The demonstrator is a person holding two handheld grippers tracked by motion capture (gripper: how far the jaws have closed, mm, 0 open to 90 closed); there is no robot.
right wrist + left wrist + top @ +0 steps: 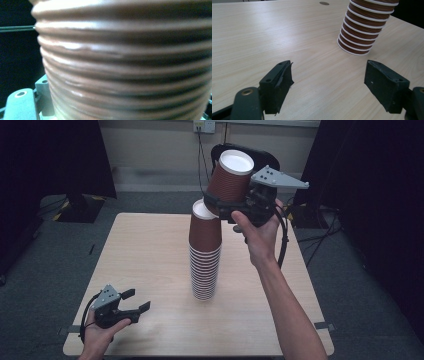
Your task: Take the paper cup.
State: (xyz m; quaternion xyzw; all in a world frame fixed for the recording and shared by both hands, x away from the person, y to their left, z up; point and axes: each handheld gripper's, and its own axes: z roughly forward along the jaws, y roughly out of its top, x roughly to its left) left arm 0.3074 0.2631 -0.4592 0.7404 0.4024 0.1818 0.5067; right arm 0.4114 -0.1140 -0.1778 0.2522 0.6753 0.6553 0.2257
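A tall stack of brown ribbed paper cups (204, 255) with white rims stands on the middle of the wooden table (150, 250). My right gripper (222, 206) is shut on a single brown cup (230, 176), held tilted in the air just above and right of the stack's top. That cup's ribbed wall (125, 65) sits right against the camera in the right gripper view. My left gripper (135, 301) rests open near the table's front left corner. Its black fingers (278, 82) stand wide apart with nothing between them, and the stack's base (360, 32) lies ahead of them.
A dark chair (245, 155) stands behind the table, with a cable running down from a wall socket (204, 126). A black stand base (80, 205) sits on the floor at the far left. Dark curtains hang on both sides.
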